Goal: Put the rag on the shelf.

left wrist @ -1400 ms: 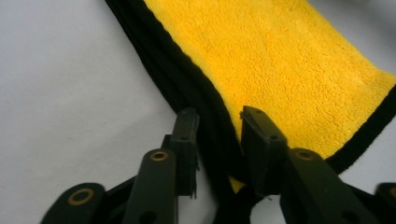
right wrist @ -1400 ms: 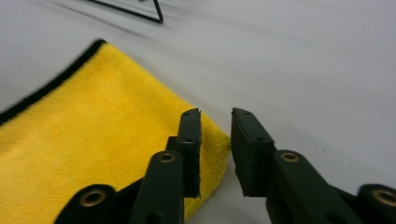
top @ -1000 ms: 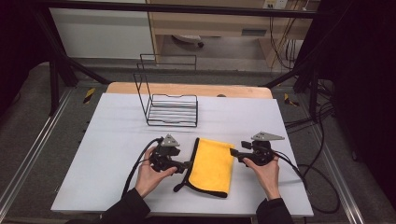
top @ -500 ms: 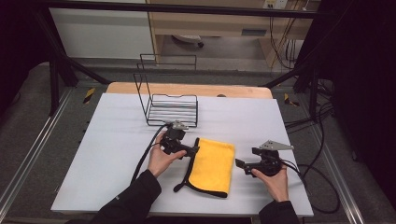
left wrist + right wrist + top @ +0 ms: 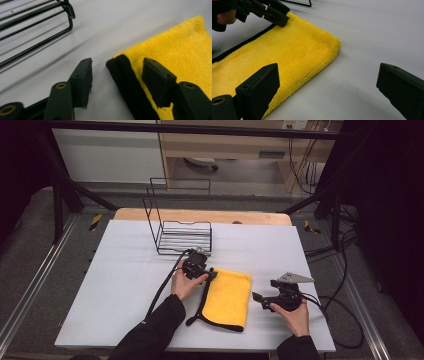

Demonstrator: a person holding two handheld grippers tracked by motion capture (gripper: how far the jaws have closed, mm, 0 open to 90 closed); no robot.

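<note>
A folded yellow cloth (image 5: 227,295) with a black hem lies on the white table (image 5: 125,270). My left gripper (image 5: 212,274) is at the cloth's far left corner. In the left gripper view its jaws (image 5: 117,62) straddle the black hemmed corner (image 5: 125,75). They have just been closing, but a gap still shows on both sides, so the gripper is open. My right gripper (image 5: 257,297) rests just right of the cloth with its jaws (image 5: 328,72) wide open after widening. One jaw is over the cloth's (image 5: 294,52) edge and the other over bare table.
A black wire rack (image 5: 182,232) stands on the table just beyond the left gripper, and its base rods show at the top left (image 5: 37,22). Cables trail from both grippers. A wooden board edges the far side of the table.
My left hand has moved away from me along the cloth's left side to its far corner, and its jaws have narrowed. My right hand drew back from the cloth's right edge and opened wider.
</note>
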